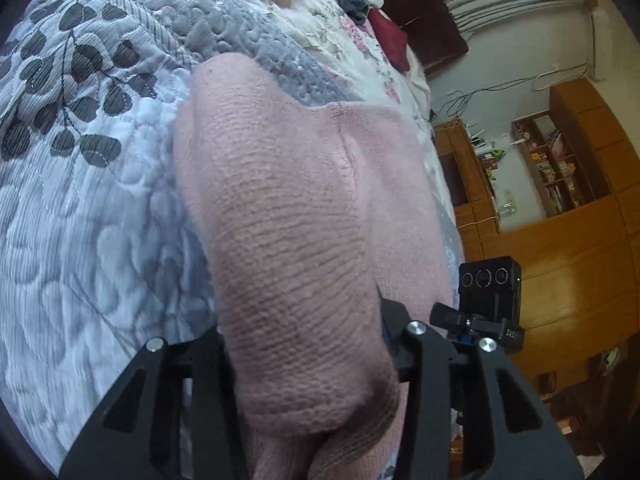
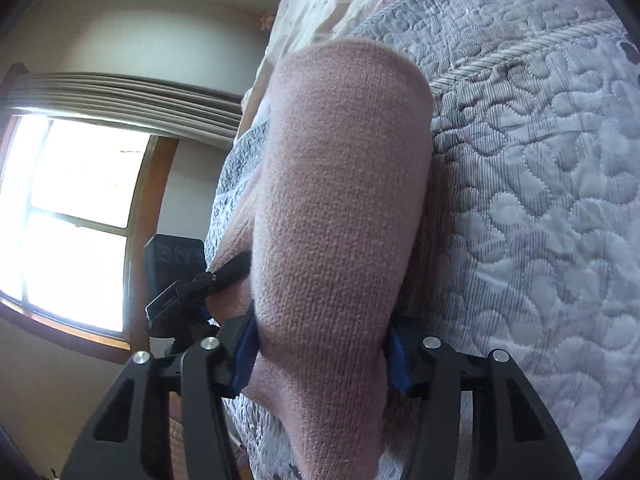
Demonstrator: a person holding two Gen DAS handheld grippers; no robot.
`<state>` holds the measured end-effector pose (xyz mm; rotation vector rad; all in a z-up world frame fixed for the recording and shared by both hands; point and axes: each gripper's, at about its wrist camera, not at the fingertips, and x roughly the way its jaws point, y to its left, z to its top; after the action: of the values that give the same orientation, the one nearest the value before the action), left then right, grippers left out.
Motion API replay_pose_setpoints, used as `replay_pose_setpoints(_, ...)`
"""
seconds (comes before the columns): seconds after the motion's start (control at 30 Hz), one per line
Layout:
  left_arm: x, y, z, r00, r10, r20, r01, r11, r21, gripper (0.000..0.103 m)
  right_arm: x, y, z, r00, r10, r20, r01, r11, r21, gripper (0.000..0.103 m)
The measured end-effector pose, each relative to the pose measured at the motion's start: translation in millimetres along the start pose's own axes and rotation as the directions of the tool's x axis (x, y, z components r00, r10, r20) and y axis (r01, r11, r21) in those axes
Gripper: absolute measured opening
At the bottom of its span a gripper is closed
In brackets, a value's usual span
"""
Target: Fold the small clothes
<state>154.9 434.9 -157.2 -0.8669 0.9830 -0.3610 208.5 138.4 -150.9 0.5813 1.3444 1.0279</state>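
Pink knitted garment [image 1: 280,208] lies on the grey quilt [image 1: 80,200], clamped by both the left gripper [image 1: 308,364] and right gripper [image 2: 320,344]; its raised fold hides the bed ahead.

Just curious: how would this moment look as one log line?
step: folding | left gripper: shut on pink knit garment | right gripper: shut on it | surface: quilted bedspread

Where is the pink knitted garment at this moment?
The pink knitted garment lies on the grey quilted bedspread, its near edge between the fingers of both the left gripper and the right gripper, filling the centre of each wrist view.
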Motion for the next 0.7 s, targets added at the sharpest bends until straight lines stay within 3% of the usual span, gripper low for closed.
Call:
replay_pose_setpoints(0.17,-2,-41,-43,0.996,-0.093,0.016,0.093,0.996,0.010,0.040,-61,8,-34,1.000,0.021,0.019,-0.020,0.999,-0.043,0.052)
replay_pose_setpoints(0.33,12,-84,-93,0.989,-0.151,0.011,0.150,0.988,0.036,0.040,-121,11,-79,0.999,-0.009,0.053,0.013,0.997,-0.075,0.052)
replay_pose_setpoints(0.47,30,-108,-132,0.991,-0.130,-0.022,0.131,0.988,0.078,0.040,-151,-2,-114,0.996,-0.058,0.068,0.062,0.996,-0.060,0.052)
replay_pose_setpoints(0.7,62,-90,-171,0.995,-0.045,-0.089,0.048,0.998,0.033,0.042,-144,-36,-161,0.985,-0.164,0.055,0.164,0.986,0.002,0.053)
